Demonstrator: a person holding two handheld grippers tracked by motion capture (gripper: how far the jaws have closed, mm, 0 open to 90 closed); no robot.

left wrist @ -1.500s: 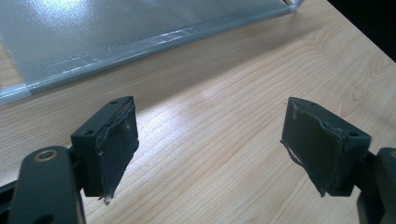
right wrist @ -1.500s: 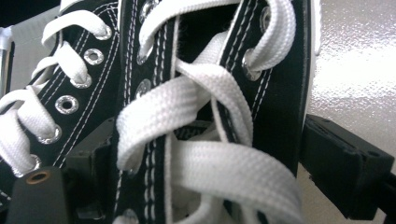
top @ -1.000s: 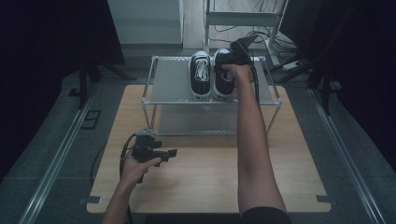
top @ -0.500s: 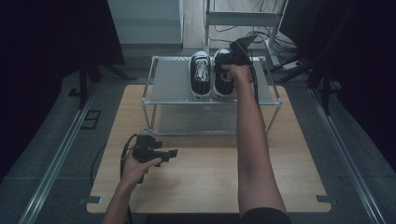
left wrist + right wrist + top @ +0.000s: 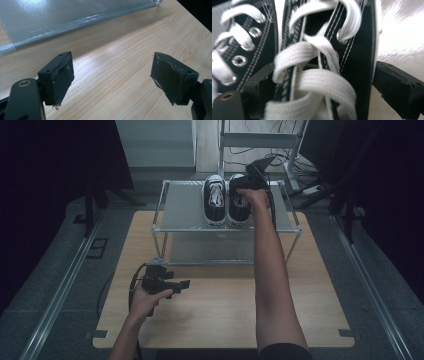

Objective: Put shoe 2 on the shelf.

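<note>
Right gripper (image 5: pixel 244 184) is reaching out over the top shelf of the grey metal two-tier shoe rack (image 5: pixel 180 210), with its jaws straddling the right-hand black canvas sneaker with white laces and white rubber sole (image 5: pixel 238 206). In the right gripper view the jaws are sitting on either side of the laced upper (image 5: pixel 322 75); the far jaw is just beside the white sole edge, but whether the pads are actually pressing I cannot tell. That sneaker is standing at about 1 o'clock from table centre, toe toward the person, touching its twin, the left-hand black canvas sneaker (image 5: pixel 214 200), at its 9 o'clock.

Handling guess: the shoe is looking light, with a soft collapsible canvas upper and a stiff, grippy rubber sole. The laces are loose and floppy, so a pinch on them alone would likely slip; the sidewalls across the midfoot or the heel collar are the better hold.

Left gripper (image 5: pixel 170 284) is resting low at 7 o'clock on the light wooden tabletop (image 5: pixel 220 295), jaws parted and empty, pads (image 5: pixel 61 75) hanging over bare wood.

In the way: the twin shoe is crowding the inner jaw, leaving little room, and the rack's raised rim rail (image 5: pixel 227 231) is sitting at 6 o'clock of the shoes, so a lift before a pull-back is probably needed.
</note>
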